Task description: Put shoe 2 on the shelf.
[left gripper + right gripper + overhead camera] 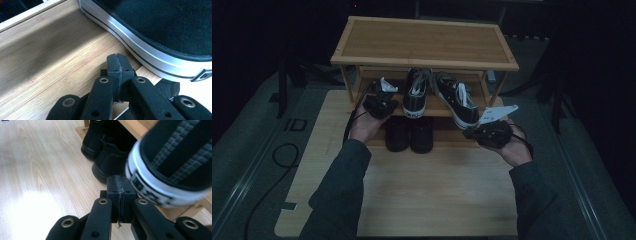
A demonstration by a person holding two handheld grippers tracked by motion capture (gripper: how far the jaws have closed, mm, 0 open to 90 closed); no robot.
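Both pairs of jaws are closed on nothing. The left gripper [381,102] rests just beside the left sneaker [416,93] on the bamboo shoe rack's [424,62] middle shelf. The right sneaker [457,100] lies tilted, its heel just above the right gripper [490,131]. Nudge gently, straightening it. Below, probably a pair of black boots [409,134] sits.

Two sneakers [439,95] crowd the rack's middle shelf [439,106], black shoes [409,133] below; bare table [432,195] in front.
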